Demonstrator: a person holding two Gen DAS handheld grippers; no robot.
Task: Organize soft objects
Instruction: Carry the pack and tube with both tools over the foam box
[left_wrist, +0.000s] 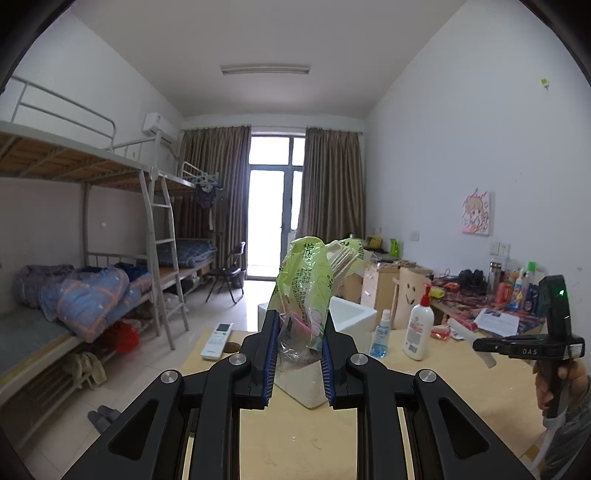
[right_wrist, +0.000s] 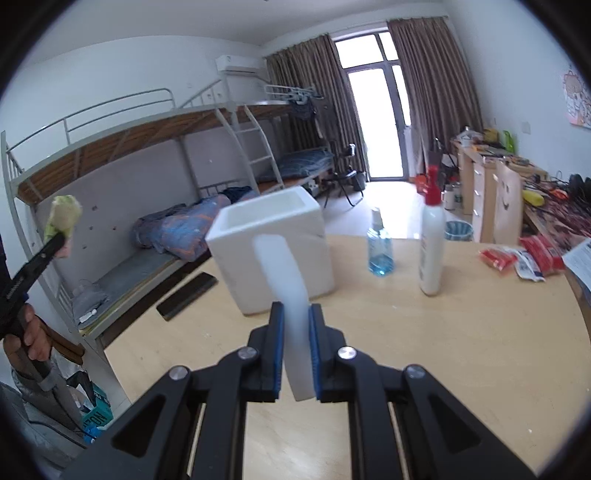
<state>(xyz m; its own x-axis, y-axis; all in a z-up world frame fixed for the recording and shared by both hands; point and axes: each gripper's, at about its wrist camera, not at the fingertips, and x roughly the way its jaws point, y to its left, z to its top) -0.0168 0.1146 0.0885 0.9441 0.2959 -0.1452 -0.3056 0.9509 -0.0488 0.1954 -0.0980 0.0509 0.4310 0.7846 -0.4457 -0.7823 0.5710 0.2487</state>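
Clenched on a green plastic packet, the left gripper lifts it above the table, while the right gripper grips a white foam strip near the white foam box, likely their destination.

Pale green printed plastic bag, pink patches; plain white foam strip; white square foam box; blue-liquid clear spray bottle; red-capped white pump bottle.

"DAS" in white letters on the right gripper body. Green plastic bag carries printed Chinese text, too small to read. Teal box beside the table shows partial letters, roughly "NOL", upside down.
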